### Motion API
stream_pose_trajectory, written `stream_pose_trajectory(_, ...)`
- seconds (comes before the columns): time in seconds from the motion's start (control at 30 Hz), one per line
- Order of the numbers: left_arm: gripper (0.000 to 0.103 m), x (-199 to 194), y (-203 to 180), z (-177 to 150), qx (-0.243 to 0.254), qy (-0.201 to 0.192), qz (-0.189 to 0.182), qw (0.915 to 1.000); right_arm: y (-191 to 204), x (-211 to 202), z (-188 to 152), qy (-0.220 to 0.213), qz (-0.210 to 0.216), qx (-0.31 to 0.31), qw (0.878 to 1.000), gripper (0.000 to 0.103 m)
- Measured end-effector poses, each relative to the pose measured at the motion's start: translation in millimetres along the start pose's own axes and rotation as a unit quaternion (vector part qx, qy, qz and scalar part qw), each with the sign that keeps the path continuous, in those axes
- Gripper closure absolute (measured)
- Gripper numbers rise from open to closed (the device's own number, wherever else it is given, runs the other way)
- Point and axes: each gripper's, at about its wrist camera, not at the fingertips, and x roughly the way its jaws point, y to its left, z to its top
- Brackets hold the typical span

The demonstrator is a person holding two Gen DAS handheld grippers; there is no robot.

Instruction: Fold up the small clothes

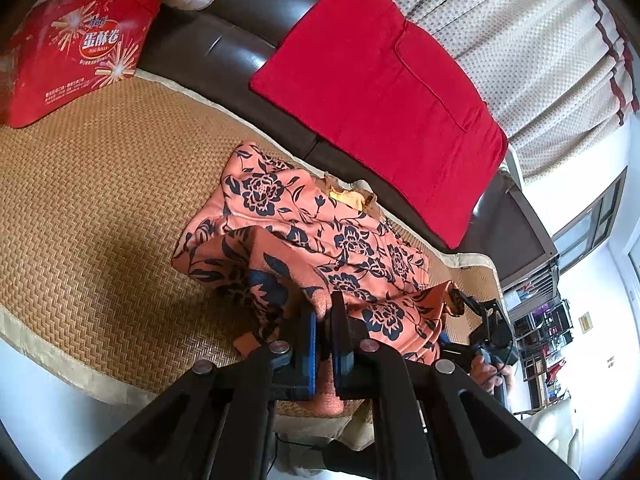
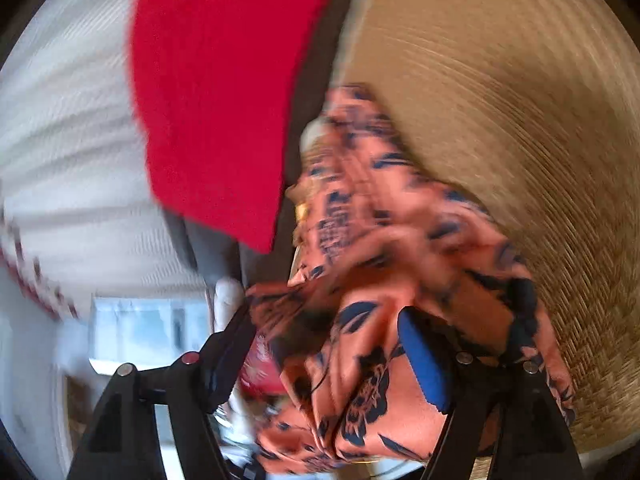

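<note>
Fingers: left [image 1: 324,320] clamped on floral garment [image 1: 320,236]; right [image 2: 332,344] apart, cloth between; red cushion [image 1: 376,96] behind.

One floral garment [image 1: 320,236], one red cushion [image 1: 380,96], one red snack box [image 1: 76,56], one woven mat [image 1: 100,208], two grippers: left gripper [image 1: 323,320], right gripper [image 2: 332,340].

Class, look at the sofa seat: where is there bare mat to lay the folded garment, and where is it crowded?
Free: the woven mat between the red snack bag and the floral garment. Crowded: the garment's end, where the left gripper and right gripper work beside the red cushion.
</note>
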Motion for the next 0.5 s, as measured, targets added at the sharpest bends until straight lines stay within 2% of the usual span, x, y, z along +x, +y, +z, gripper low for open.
stream_pose_trajectory(0.07, 0.097, -2, 2, -1, -0.002, -0.001, 0.0, 1.0, -12, -2, 2, -0.003, 0.045, 0.045, 0.998, 0.027)
stream_pose_trajectory(0.13, 0.097, -3, 5, -2, -0.005, -0.001, 0.002, 1.0, -10, -6, 3, -0.007, 0.069, 0.048, 0.996, 0.026)
stream_pose_trajectory(0.27, 0.097, -2, 12, -5, -0.013, 0.001, 0.005, 0.9999, -18, -5, 10, -0.011, 0.086, 0.091, 0.992, 0.027)
stream_pose_trajectory(0.33, 0.097, -1, 16, -6, -0.014, 0.003, 0.007, 0.9999, -29, 1, 11, -0.01, 0.085, 0.117, 0.989, 0.036)
stream_pose_trajectory(0.37, 0.097, -1, 17, -7, -0.014, 0.003, 0.009, 0.9999, -32, 2, 13, -0.006, 0.079, 0.124, 0.989, 0.05)
stream_pose_trajectory(0.4, 0.097, -1, 19, -7, -0.015, 0.004, 0.01, 0.9998, -34, 6, 13, -0.003, 0.072, 0.128, 0.989, 0.07)
stream_pose_trajectory(0.47, 0.097, -1, 24, -7, -0.022, 0.004, 0.013, 0.9997, -31, 11, 12, 0.001, 0.059, 0.112, 0.992, 0.082)
stream_pose_trajectory(0.5, 0.097, -1, 26, -6, -0.026, 0.003, 0.013, 0.9996, -25, 13, 12, 0.004, 0.05, 0.092, 0.995, 0.091)
